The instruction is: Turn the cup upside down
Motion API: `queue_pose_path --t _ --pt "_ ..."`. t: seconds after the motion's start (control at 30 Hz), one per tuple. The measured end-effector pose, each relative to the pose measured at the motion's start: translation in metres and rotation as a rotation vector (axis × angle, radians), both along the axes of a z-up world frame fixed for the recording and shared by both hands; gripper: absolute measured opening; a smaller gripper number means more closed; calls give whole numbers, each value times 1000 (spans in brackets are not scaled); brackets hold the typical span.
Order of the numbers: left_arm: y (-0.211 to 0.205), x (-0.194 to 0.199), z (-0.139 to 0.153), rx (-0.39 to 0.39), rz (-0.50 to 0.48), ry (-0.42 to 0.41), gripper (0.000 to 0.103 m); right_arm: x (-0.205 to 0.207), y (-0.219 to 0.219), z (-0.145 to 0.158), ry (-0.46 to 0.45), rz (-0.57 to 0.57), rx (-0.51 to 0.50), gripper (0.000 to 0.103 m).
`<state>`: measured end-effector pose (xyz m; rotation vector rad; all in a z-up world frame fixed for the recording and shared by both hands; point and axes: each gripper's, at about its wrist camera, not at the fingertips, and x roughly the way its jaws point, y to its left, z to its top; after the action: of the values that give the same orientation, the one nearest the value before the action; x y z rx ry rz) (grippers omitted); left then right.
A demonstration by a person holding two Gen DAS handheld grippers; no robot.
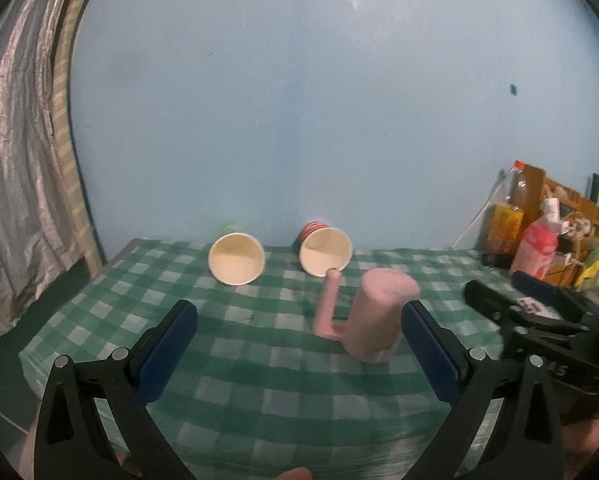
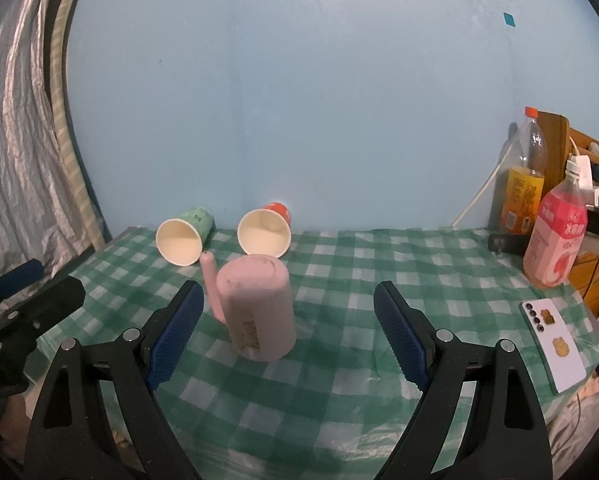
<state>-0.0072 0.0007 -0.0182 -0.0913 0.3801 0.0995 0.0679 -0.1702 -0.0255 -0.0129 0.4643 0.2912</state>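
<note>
A pink cup [image 1: 377, 314] with a long handle [image 1: 327, 304] stands upside down on the green checked tablecloth [image 1: 259, 376]. It also shows in the right wrist view [image 2: 257, 308]. My left gripper [image 1: 299, 340] is open and empty, with the cup just inside its right finger. My right gripper [image 2: 287, 328] is open and empty, with the cup between its fingers nearer the left one. The right gripper shows at the right of the left wrist view [image 1: 531, 320]. The left gripper shows at the left of the right wrist view [image 2: 23, 308].
Two paper cups lie on their sides at the back, a green one [image 2: 183, 238] and a red one [image 2: 265, 232], mouths toward me. Bottles [image 2: 555, 240] and a wooden rack [image 2: 579, 148] stand at the right. A phone [image 2: 551, 344] lies near the right edge.
</note>
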Motion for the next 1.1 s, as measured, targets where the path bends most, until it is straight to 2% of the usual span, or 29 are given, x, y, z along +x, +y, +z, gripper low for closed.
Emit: queue_pose_path --t 1.1 --pt "0 1 -1 -20 -32 21 103 0 5 -4 16 23 -11 86"
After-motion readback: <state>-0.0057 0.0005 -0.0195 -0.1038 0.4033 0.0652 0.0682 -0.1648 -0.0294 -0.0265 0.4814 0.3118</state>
